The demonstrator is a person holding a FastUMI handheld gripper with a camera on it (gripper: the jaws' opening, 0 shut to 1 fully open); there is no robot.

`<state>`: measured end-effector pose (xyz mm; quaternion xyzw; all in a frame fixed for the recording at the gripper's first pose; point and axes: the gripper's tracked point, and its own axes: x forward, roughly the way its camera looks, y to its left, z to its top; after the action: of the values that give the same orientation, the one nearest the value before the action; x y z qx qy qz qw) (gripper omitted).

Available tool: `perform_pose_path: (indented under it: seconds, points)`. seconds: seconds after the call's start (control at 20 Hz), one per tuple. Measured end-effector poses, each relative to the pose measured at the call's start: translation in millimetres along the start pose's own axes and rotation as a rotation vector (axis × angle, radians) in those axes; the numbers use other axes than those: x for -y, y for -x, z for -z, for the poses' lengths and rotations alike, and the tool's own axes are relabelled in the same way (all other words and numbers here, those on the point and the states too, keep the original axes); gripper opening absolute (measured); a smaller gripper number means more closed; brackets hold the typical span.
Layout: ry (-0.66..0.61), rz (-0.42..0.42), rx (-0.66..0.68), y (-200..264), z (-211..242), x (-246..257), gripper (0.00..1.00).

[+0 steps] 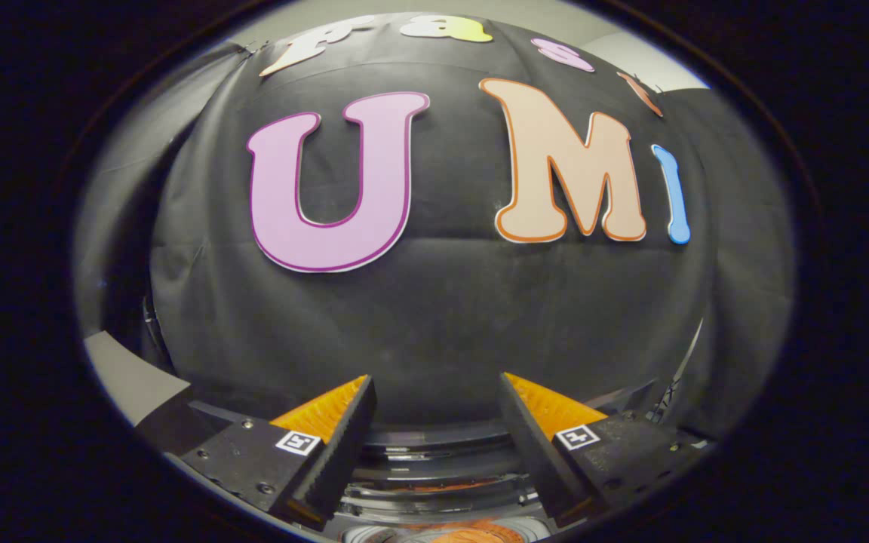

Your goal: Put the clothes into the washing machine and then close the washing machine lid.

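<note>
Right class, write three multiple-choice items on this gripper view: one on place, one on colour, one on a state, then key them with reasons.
1. Where is the washing machine?
A. below and between the fingers
B. above the fingers
C. hung high on the wall

2. What colour are the finger pads?
A. green
B. orange
C. white

3. How does the gripper stand?
A. shut on cloth
B. shut on nothing
C. open, holding nothing

Key: A, its round rim shows under the gap; B, both inner faces are orange; C, a wide gap with only black cloth wall beyond.
</note>
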<state>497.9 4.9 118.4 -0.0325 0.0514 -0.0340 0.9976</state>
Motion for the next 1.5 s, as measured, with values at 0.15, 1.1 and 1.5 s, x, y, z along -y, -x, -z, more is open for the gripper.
perform_pose_path:
  seconds: [0.15,1.1,1.5]
  points:
    - [-0.002,0.043,0.041,10.9,-5.8,4.0,0.98]
    - [-0.012,0.077,0.122,86.0,16.4,14.1,0.97]
    - [-0.009,0.091,0.14,95.4,19.5,17.2,0.97]
